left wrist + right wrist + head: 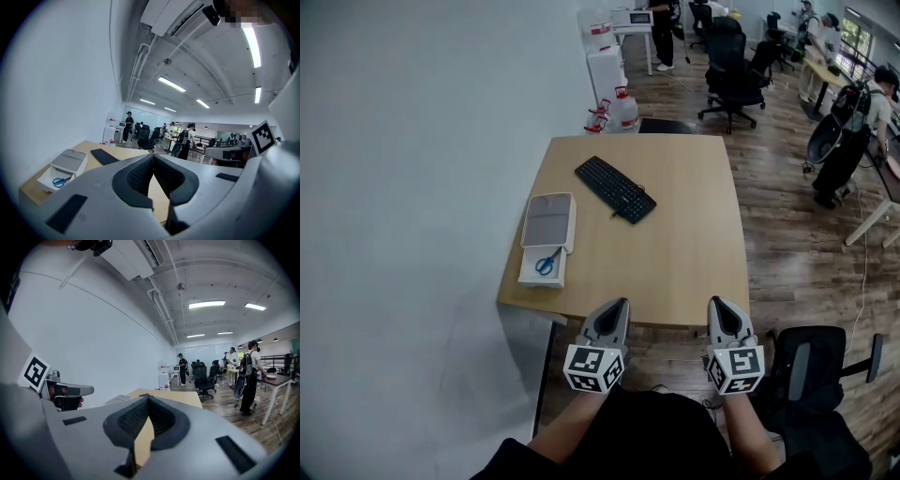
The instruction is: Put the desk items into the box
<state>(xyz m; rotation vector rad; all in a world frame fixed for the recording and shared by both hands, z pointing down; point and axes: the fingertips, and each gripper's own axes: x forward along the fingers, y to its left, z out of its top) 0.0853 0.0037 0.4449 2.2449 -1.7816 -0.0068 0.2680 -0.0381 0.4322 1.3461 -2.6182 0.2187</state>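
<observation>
1. holds the left claw (617,305) at the near edge of the wooden worktop (675,253), left of its middle; shows it fully closed in the left gripper view, pads touching, gripping nothing.
2. holds the right claw (717,302) beside it, closer to the near right corner; shows it closed as well, nothing between the pads.
3. finds the white box (530,277) at the left edge, close to the near left corner, its lid lying at the tray's far side.
4. shows blue scissors (547,263) lying inside the box's open tray.
5. shows a black keyboard (615,188) set slantwise between the middle and the far edge, apart from the box.
</observation>
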